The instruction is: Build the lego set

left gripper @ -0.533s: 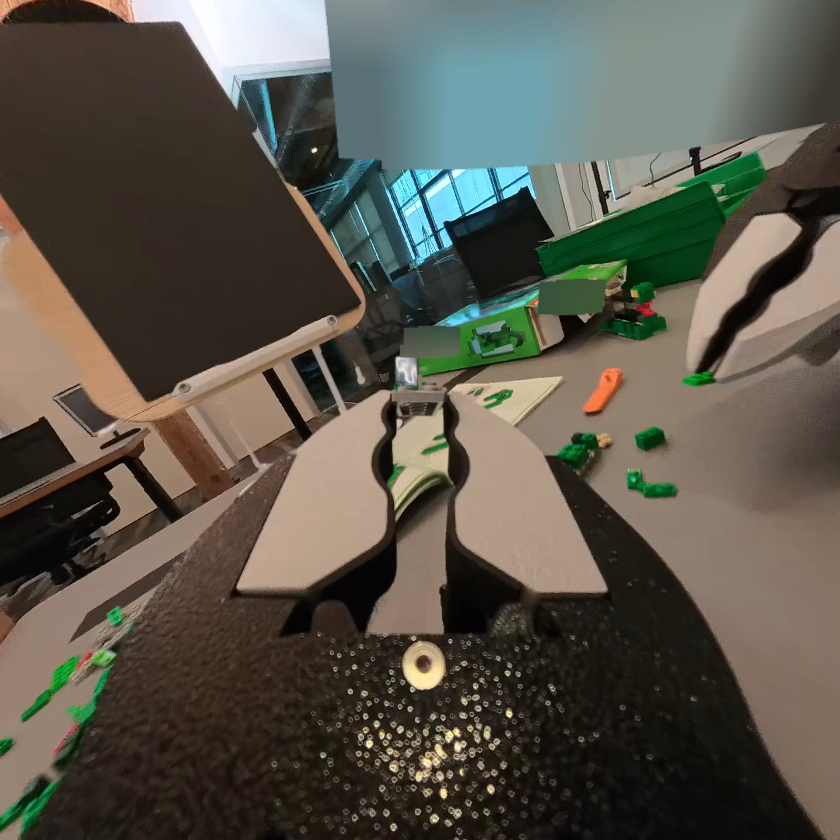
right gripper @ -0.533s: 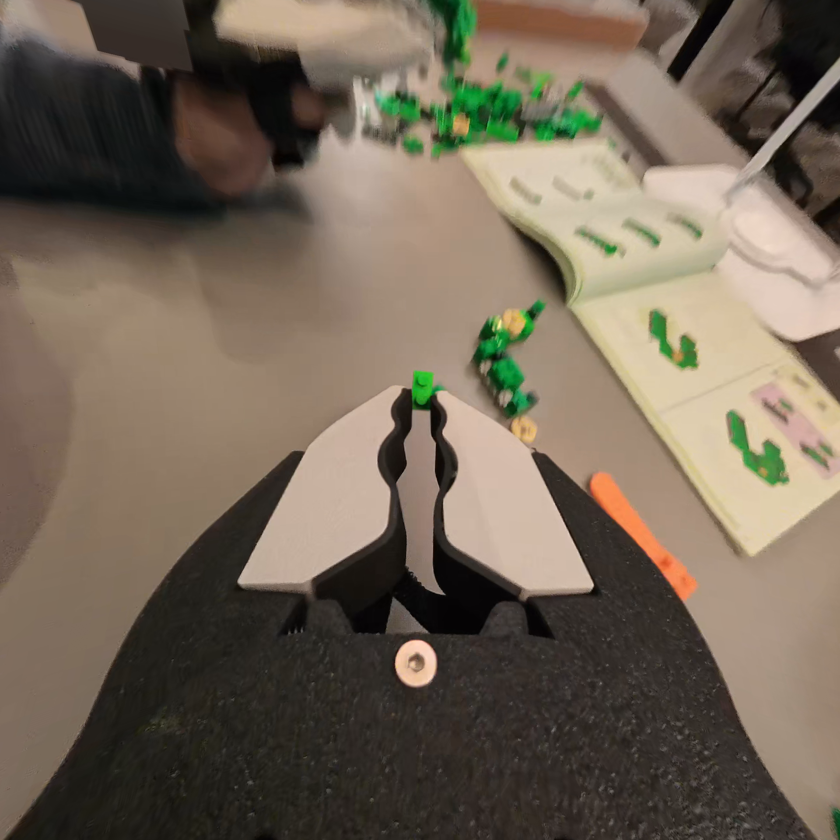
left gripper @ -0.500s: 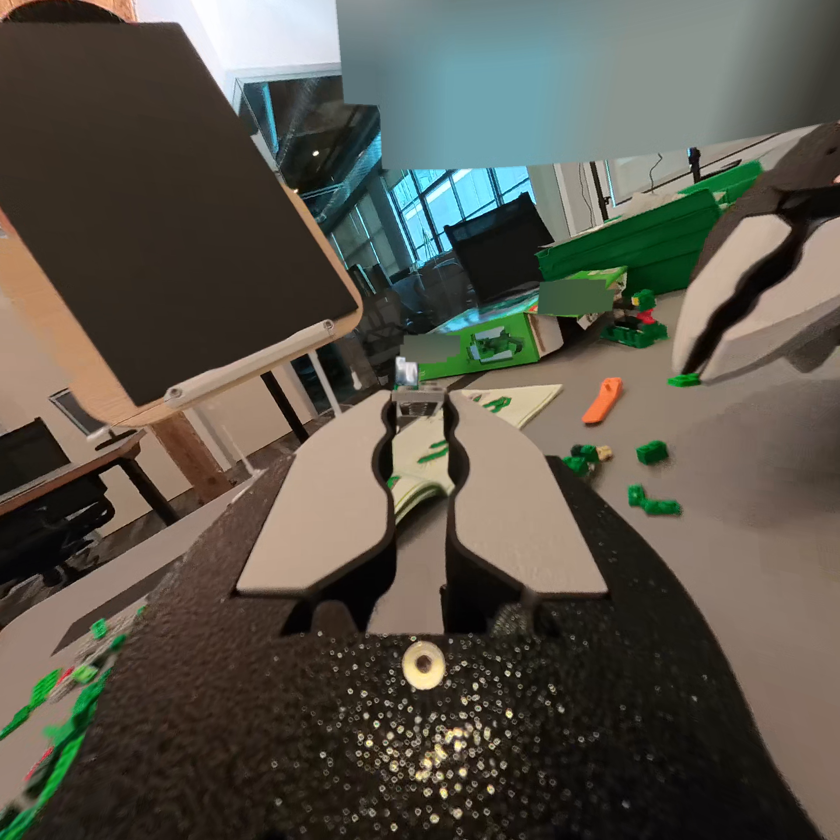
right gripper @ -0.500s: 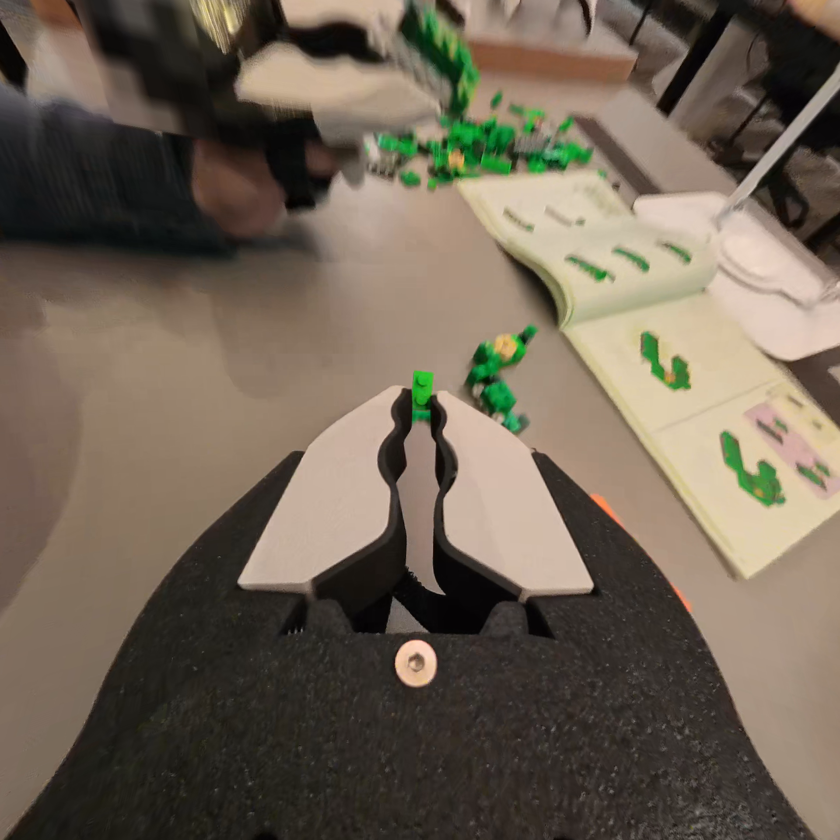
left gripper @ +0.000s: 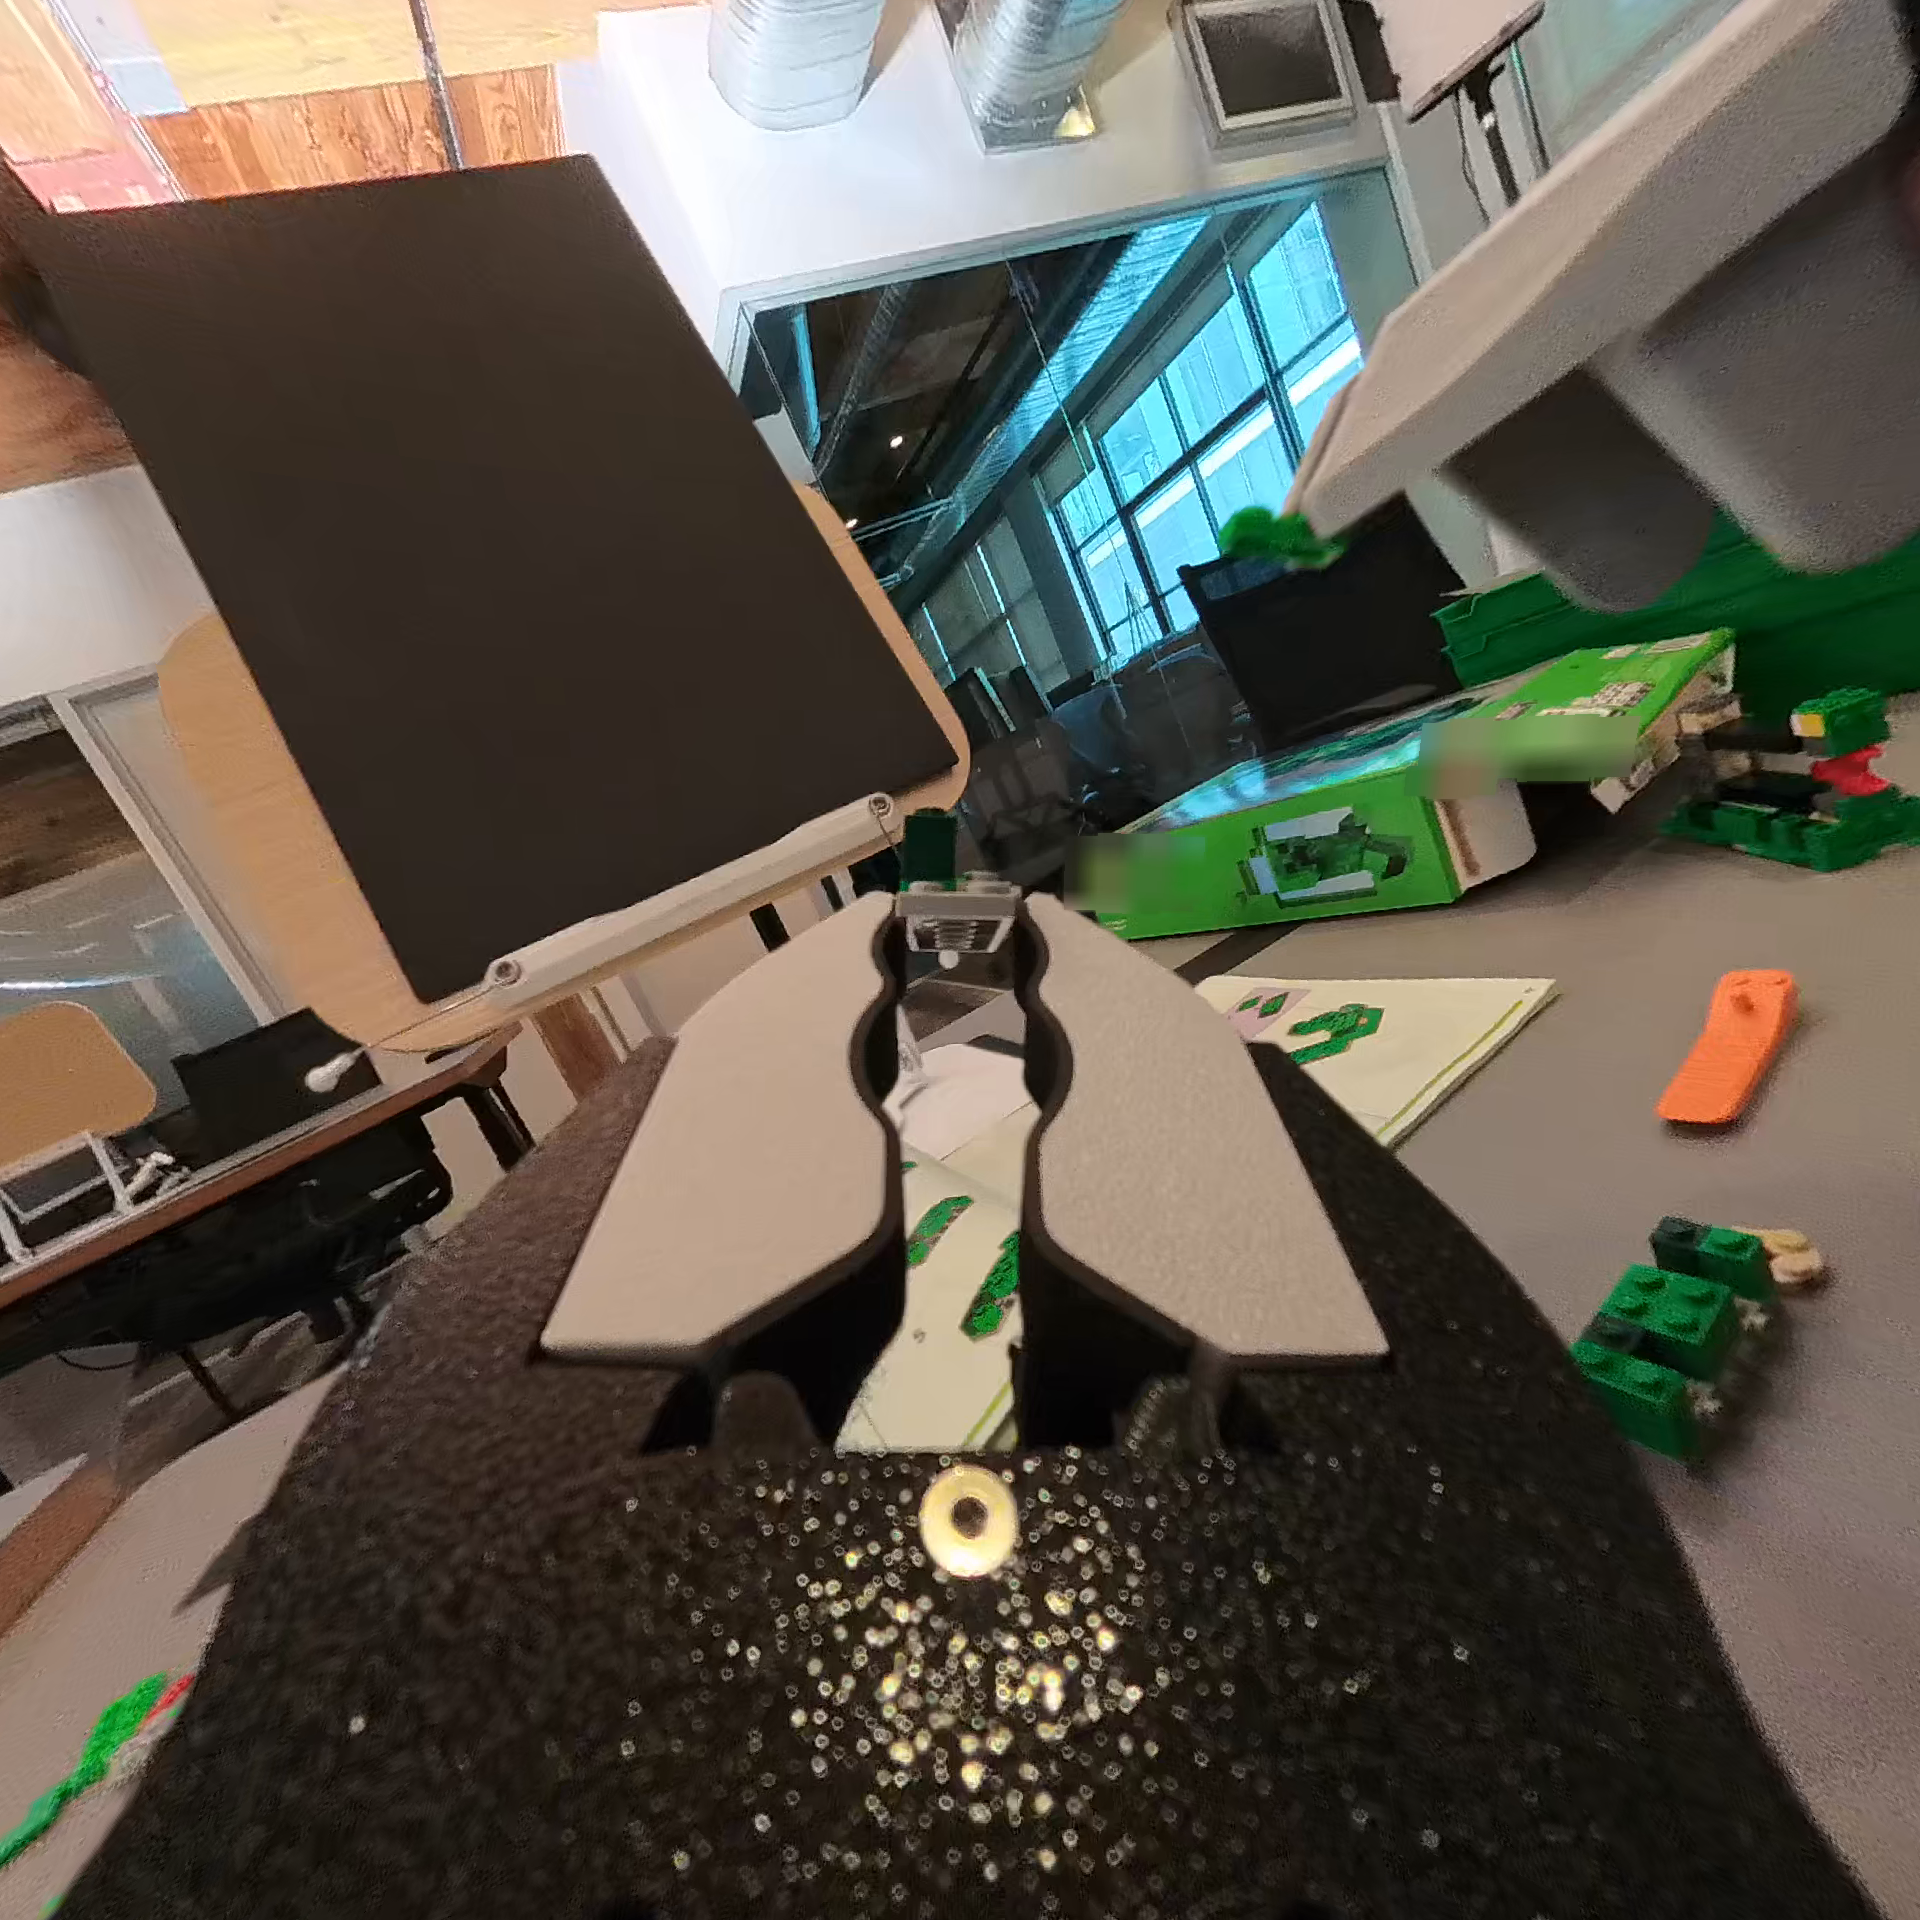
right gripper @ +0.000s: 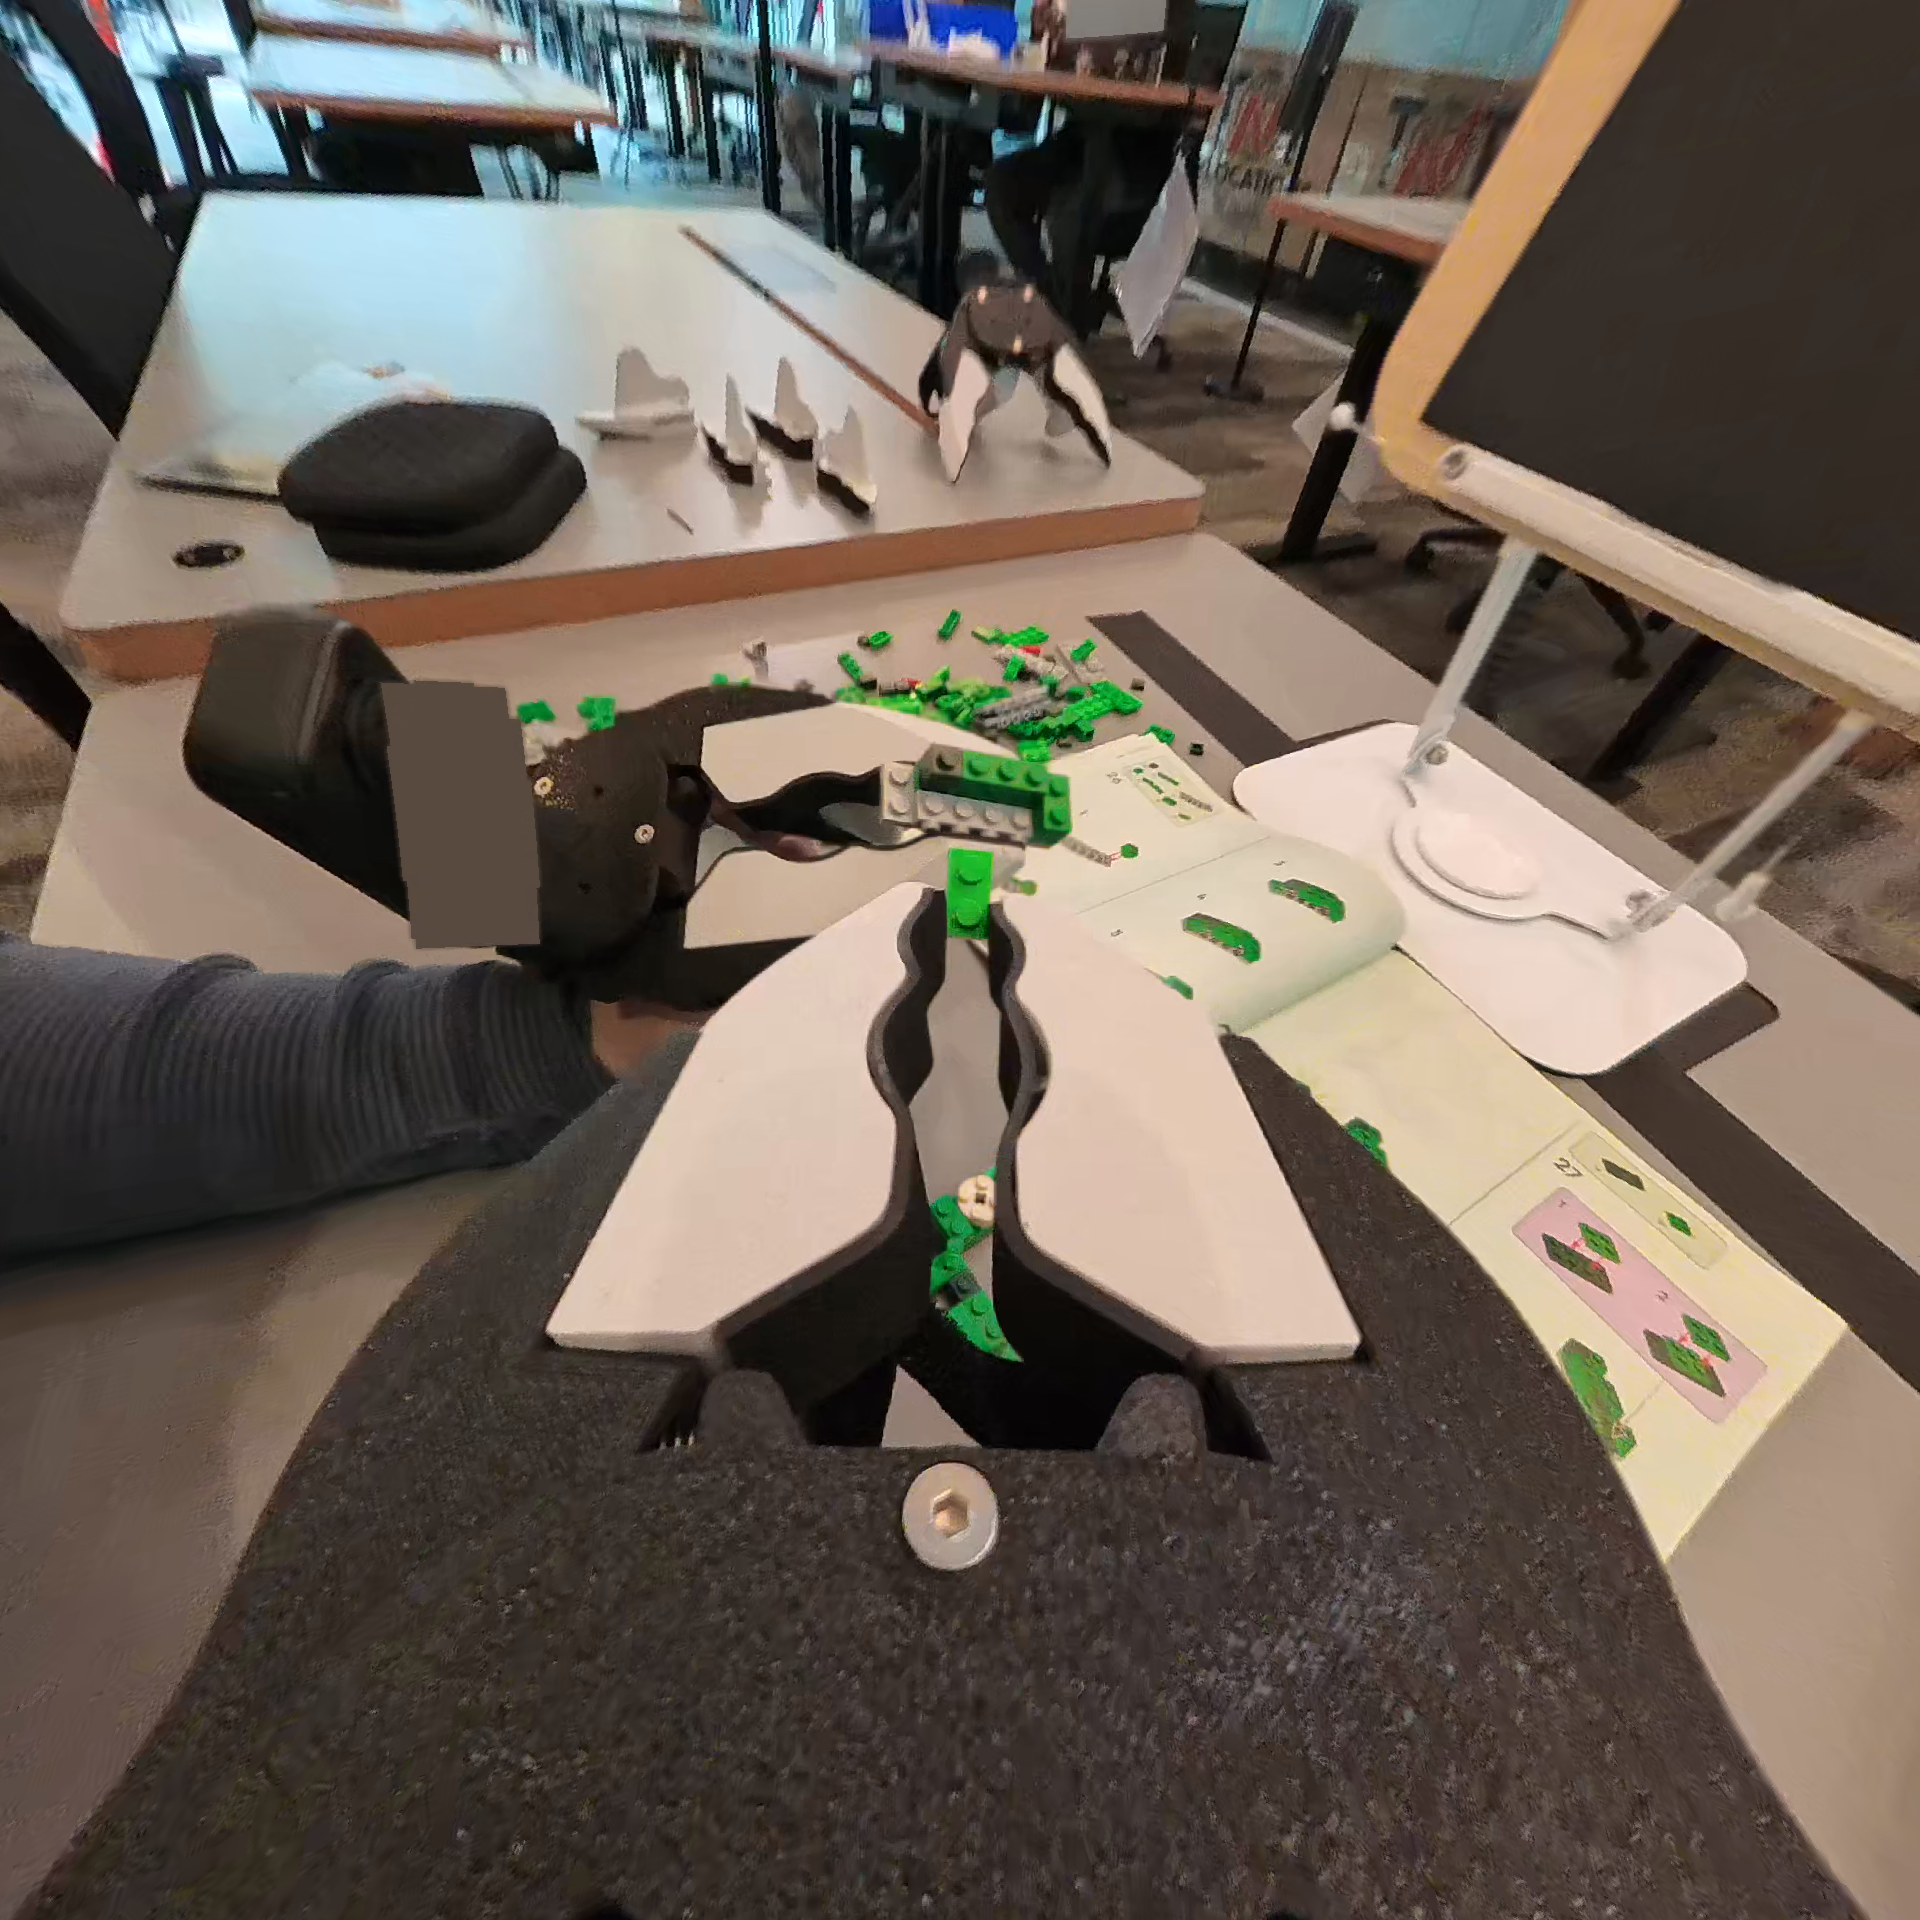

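My left gripper (left gripper: 956,914) is shut on a small grey and green lego assembly (left gripper: 951,896), held in the air; it also shows in the right wrist view (right gripper: 977,795). My right gripper (right gripper: 971,914) is shut on a small bright green plate (right gripper: 969,894), held just below that assembly. In the left wrist view the right gripper (left gripper: 1309,525) hangs at the upper right with the green plate (left gripper: 1273,538) at its tip. An open instruction booklet (right gripper: 1299,935) lies on the grey table (right gripper: 208,1351). A pile of loose green bricks (right gripper: 997,681) lies behind it.
A tablet on a white stand (right gripper: 1486,862) rises at the right. An orange brick separator (left gripper: 1730,1055), a green box (left gripper: 1320,821), a partly built green model (left gripper: 1808,800) and a small cluster of green bricks (left gripper: 1673,1340) lie on the table. A person's sleeve (right gripper: 260,1070) reaches in at the left. There is about 7 cm between the tips of the two grippers.
Both grippers have lifted off the table and come together. The right gripper's green plate now sits just under the left gripper's assembly.
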### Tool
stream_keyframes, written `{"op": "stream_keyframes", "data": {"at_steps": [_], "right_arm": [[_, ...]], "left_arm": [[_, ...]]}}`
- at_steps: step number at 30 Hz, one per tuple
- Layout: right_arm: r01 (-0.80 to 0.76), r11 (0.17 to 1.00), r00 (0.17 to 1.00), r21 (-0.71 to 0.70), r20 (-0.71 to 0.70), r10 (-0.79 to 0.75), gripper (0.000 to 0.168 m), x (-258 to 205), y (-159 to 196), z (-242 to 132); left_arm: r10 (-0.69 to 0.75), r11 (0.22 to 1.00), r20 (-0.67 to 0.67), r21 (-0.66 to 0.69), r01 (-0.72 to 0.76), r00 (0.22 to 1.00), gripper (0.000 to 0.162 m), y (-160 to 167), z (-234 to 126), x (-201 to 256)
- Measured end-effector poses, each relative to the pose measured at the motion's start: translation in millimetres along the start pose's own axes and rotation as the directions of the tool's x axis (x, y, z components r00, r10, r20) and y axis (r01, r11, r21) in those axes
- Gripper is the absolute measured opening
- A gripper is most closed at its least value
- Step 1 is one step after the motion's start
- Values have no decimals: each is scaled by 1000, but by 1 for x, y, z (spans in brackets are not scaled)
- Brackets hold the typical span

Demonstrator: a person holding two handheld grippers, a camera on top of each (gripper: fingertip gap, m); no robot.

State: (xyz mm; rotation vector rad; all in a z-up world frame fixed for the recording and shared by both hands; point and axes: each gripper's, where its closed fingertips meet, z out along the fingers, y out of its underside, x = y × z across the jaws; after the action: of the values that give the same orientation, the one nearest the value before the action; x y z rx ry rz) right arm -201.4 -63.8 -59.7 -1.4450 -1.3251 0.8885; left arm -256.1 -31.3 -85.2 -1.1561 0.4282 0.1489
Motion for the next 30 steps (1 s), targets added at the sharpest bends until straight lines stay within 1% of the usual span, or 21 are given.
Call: {"op": "stream_keyframes", "data": {"at_steps": [1, 4, 8, 11, 13, 19, 30], "right_arm": [[11, 1000, 1000, -25, 7, -10, 7, -3, 0, 5], [11, 997, 999, -73, 43, -8, 7, -12, 0, 20], [0, 990, 999, -138, 32, 4, 7, -13, 0, 33], [3, 980, 1000, -200, 12, 0, 7, -10, 6, 38], [-14, 976, 1000, -217, 13, 17, 7, -10, 8, 41], [-47, 960, 999, -278, -1, 49, 7, -8, 17, 45], [-70, 944, 998, -323, -18, 68, 7, -7, 23, 42]], "left_arm": [[-25, 1000, -4, 13, 25, 1000, 18, -2, -1, 0], [-41, 999, -16, 25, 42, 999, 18, -6, 0, 4], [-76, 997, -22, -33, 75, 997, 18, 2, 5, 11], [-47, 998, -16, -47, 46, 999, 18, 3, 6, 13], [-30, 998, -20, -51, 29, 999, 18, 3, 7, 15], [-10, 998, -36, -59, 8, 999, 18, 3, 7, 21], [6, 997, -56, -79, -10, 998, 18, 6, 7, 26]]}}
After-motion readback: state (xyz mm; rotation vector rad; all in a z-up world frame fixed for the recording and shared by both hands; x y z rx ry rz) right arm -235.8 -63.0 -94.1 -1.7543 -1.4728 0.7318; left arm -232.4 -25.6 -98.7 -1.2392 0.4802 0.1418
